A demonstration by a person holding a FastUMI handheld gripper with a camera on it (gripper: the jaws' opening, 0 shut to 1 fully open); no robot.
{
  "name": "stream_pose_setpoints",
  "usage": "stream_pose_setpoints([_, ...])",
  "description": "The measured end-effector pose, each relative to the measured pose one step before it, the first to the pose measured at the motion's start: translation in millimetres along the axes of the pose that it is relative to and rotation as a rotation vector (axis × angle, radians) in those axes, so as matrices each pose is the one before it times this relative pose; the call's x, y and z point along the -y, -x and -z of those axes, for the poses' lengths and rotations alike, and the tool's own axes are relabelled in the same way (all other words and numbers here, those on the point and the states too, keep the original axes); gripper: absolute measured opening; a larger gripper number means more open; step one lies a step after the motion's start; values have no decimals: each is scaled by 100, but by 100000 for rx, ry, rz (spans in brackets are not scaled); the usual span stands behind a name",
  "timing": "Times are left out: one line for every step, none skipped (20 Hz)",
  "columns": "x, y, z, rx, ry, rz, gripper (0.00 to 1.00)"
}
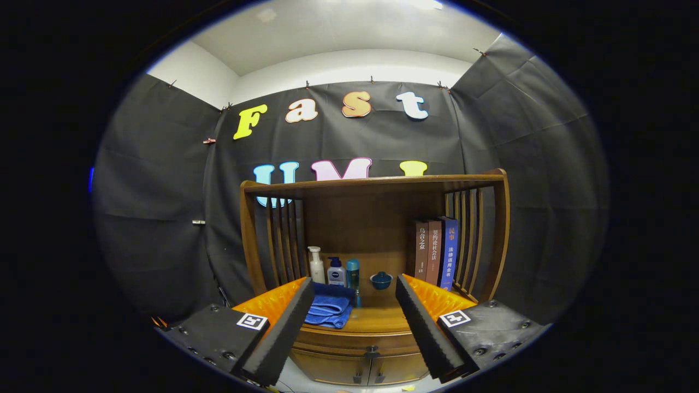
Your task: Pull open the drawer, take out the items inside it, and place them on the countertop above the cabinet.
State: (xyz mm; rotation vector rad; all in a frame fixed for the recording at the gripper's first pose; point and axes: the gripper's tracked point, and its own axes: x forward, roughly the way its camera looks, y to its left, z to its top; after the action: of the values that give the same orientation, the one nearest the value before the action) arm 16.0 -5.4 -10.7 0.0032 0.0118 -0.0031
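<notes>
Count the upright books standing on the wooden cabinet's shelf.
3: a brown book, a reddish-brown book and a blue book stand side by side by the right slats. The open gripper holds nothing. More may hide behind its right finger.

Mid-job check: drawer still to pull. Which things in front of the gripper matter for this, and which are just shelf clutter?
Job:
- drawer, shut, below the countertop
- gripper, open, nothing between its fingers

Clutter:
- blue towel
- three bottles
- lidded blue bowl
- three upright books
</notes>
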Motion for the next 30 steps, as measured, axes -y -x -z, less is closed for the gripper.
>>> stream_pose_setpoints([60, -174, 153, -97, -66, 84, 98])
stream_pose_setpoints([103, -133, 321, -358, -293, 76, 98])
stream_pose_setpoints([102, -154, 592, -779, -365, 60, 98])
stream_pose_setpoints([109, -197, 505, -844, -475, 34, 99])
stream_pose_setpoints([55, -267, 565, -943, -302, 209, 99])
stream_pose_setpoints([71, -264, 624, -876, -233, 97, 98])
stream_pose_setpoints([122, -357, 681, -739, 60, 341, 98])
stream_pose_setpoints([154, -316, 875, -616, 226, 457, 99])
stream_pose_setpoints([146, -402, 968, -891, 98, 714, 98])
stream_pose_setpoints([108, -365, 1078, -1243, -337, 255, 98])
stream_pose_setpoints([41, -474, 1203, -1590, -121, 402, 98])
stream_pose_setpoints([152, -394, 1111, -1761, 40, 132, 99])
stream_pose_setpoints([60, -483, 1142, -1404, 39, -90, 98])
stream_pose_setpoints([102, -468, 1020, -763, -373, -159, 98])
stream_pose_setpoints([231, -434, 903, -419, -780, 210, 98])
stream_pose_setpoints([340, -431, 948, -541, -1102, 356, 99])
stream_pose_setpoints([322, -671, 1206, -707, -899, 877, 99])
stream_pose_setpoints([544, -399, 1018, -1131, -497, 1388, 99])
stream_pose_setpoints([275, -472, 1130, -1292, -151, 958, 99])
stream_pose_setpoints([167, -389, 1049, -1400, -216, 290, 99])
stream_pose_setpoints([204, -460, 1157, -1353, -83, 112, 99])
stream_pose_setpoints([235, -488, 1130, -1622, -56, 177, 99])
stream_pose_setpoints([125, -565, 1132, -1767, -133, 188, 99])
stream_pose_setpoints([116, -599, 1161, -2076, 29, 118, 99])
stream_pose_setpoints([39, -739, 1332, -2276, 347, 77, 99])
stream_pose_setpoints([15, -552, 1009, -2048, 300, -314, 99])
stream_pose_setpoints([-15, -616, 1124, -2398, 655, -43, 99])
stream_pose_setpoints([130, -369, 889, -2039, 585, 124, 99])
stream_pose_setpoints([138, -297, 800, -1292, 25, 115, 99])
stream_pose_setpoints([153, -494, 665, -1228, -296, 562, 99])
